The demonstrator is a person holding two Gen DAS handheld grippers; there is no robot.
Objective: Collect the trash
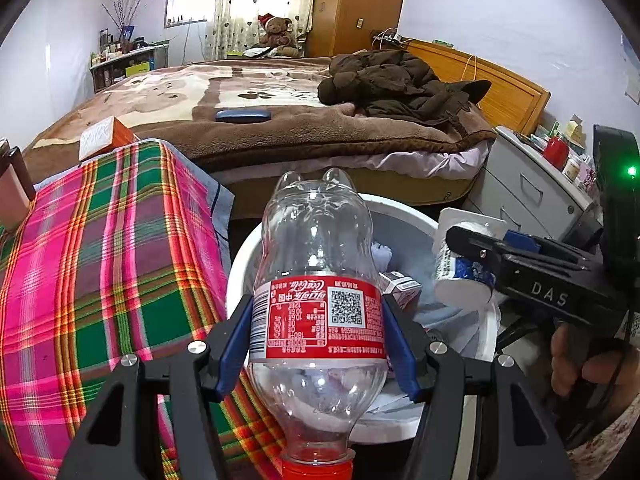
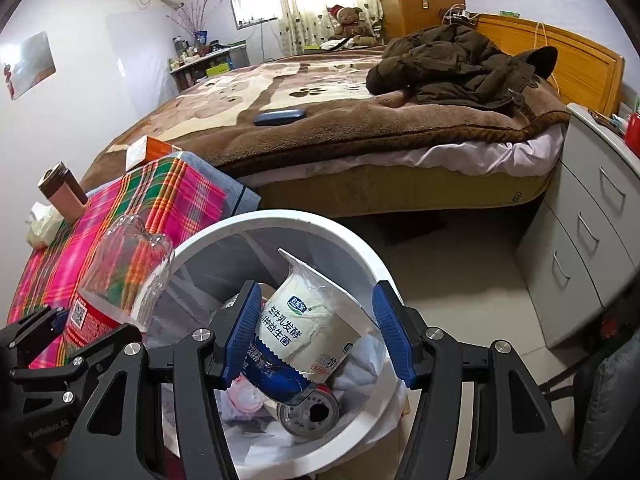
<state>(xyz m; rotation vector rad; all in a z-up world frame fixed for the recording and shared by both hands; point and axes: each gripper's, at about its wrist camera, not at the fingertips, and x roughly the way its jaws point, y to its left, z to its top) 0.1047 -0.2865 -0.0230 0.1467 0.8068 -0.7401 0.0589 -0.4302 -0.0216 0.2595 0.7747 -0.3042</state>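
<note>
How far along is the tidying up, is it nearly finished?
Partly done: a can and wrappers already lie in the white bin. In hand: the left gripper clamps an empty cola bottle, and the yogurt cup sits between the right gripper's open fingers over the bin. Left: a crumpled tissue on the plaid cloth.

Cola bottle (image 1: 318, 280): clear glossy plastic, thin red printed label film, red plastic cap. Yogurt cup (image 2: 308, 320): white, smooth, probably plastic, crumpled film at the mouth. Bin (image 2: 360, 264): smooth white plastic, translucent liner inside. Can (image 2: 308, 410) in bin: bare shiny metal. Gripper pads (image 2: 240, 332): blue, ribbed, matt; frames matt black with bright metal screws. Plaid cloth (image 1: 100, 260): woven. Bed blanket (image 1: 280, 120): brown plush. Headboard (image 1: 504, 88): varnished wood.
</note>
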